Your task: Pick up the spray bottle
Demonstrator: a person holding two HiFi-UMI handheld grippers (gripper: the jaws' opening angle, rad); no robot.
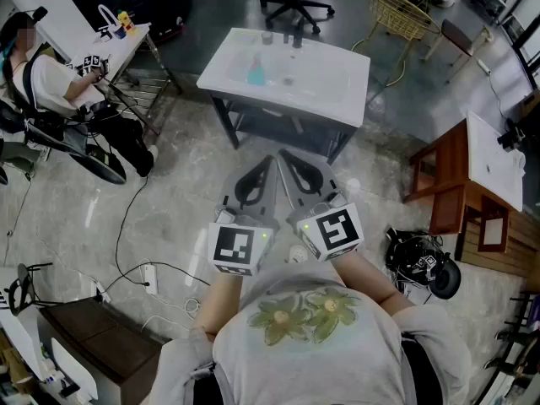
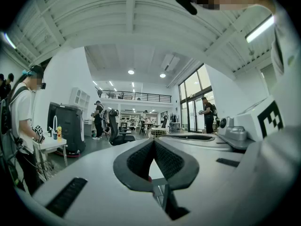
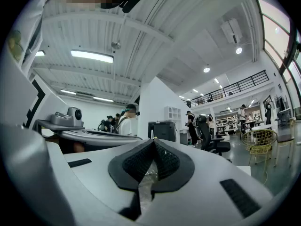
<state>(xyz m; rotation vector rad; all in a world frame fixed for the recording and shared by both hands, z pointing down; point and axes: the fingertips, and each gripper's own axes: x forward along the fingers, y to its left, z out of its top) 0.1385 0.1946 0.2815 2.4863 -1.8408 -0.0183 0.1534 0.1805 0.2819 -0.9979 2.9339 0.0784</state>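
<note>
Teal, the spray bottle [image 1: 256, 72] is seen on the white counter [image 1: 337, 91], well apart from the left gripper [image 1: 270, 159] and right gripper [image 1: 283, 153], whose jaws are closed empty; square black-and-white markers [image 1: 337, 227] are carried.

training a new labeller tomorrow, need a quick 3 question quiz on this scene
1. True or false: the right gripper holds the teal spray bottle.
2. Multiple choice: the teal spray bottle is on (A) the white table, (B) the floor, (C) the wooden desk.
3. Short answer: how do the jaws of the left gripper stand, and is anything between them?

Key
1. False: the bottle is on the table ahead, apart from both grippers.
2. A
3. Together, with nothing between them.
</note>
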